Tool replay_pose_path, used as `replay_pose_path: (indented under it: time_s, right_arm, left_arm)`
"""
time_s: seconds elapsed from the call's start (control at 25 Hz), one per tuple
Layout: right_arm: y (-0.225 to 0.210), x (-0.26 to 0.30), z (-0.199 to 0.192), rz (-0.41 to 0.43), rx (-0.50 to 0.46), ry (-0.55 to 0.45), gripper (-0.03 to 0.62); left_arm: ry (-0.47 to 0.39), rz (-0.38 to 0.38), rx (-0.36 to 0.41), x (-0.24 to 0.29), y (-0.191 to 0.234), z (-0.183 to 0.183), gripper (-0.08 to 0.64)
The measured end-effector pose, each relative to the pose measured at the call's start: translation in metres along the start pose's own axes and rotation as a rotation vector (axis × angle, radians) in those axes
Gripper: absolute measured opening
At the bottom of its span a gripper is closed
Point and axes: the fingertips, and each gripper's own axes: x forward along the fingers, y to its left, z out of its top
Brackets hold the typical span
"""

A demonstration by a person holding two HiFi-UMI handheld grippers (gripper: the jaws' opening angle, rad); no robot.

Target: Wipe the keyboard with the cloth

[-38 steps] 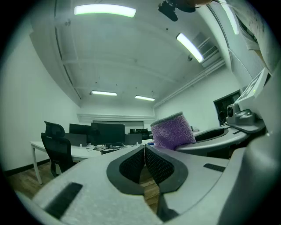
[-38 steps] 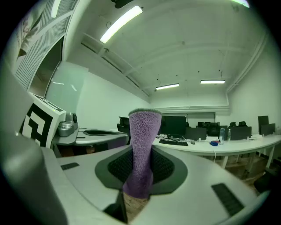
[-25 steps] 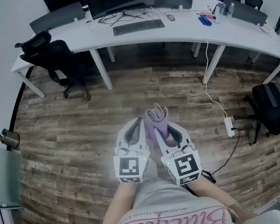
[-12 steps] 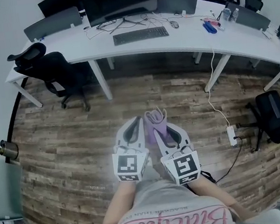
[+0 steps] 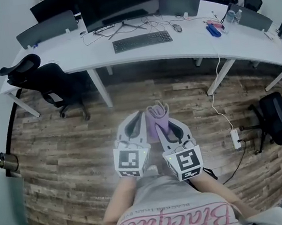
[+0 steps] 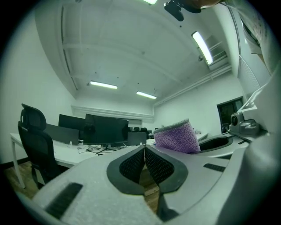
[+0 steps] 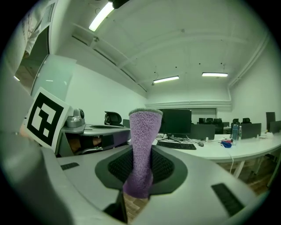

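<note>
Fuzzy purple cloth (image 7: 142,149) — matt wood-plank floor (image 5: 67,145)

The person is holding both grippers side by side, nearly touching, just in front of the waist and pointing forward. The left gripper (image 5: 135,122) is pressing its jaws together on nothing. The right gripper (image 5: 166,123) is pinching a purple cloth (image 5: 157,116), which is sticking out past its tips. Both forearms (image 5: 118,203) are reaching forward, with the marker cubes (image 5: 128,164) facing up.
</note>
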Motion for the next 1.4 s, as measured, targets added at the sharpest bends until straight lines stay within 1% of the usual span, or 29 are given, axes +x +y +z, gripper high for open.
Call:
replay_pose_path:
  time_s: [0.24, 0.36, 0.48, 0.64, 1.0, 1.4]
  right_arm:
    - [-0.008, 0.037, 0.004, -0.027, 0.011, 0.001, 0.086]
    - [-0.015, 0.048, 0.004, -0.047, 0.026, 0.002, 0.086]
    - [-0.021, 0.054, 0.002, -0.060, 0.048, 0.010, 0.086]
    - [-0.028, 0.061, 0.003, -0.063, 0.061, 0.007, 0.086]
    - [-0.045, 0.092, 0.007, -0.028, 0.053, -0.014, 0.086]
    - [-0.087, 0.149, 0.008, 0.007, 0.059, -0.013, 0.086]
  left_arm:
    - [-0.016, -0.033, 0.022, 0.023, 0.023, 0.003, 0.005]
    - [-0.008, -0.047, 0.011, 0.030, 0.030, -0.002, 0.005]
    - [0.002, -0.061, -0.001, 0.035, 0.032, -0.009, 0.005]
    - [0.000, -0.072, 0.002, 0.043, 0.032, -0.010, 0.005]
    - [-0.001, -0.038, 0.012, 0.072, 0.050, -0.012, 0.005]
    - [0.009, -0.019, 0.032, 0.139, 0.075, -0.010, 0.005]
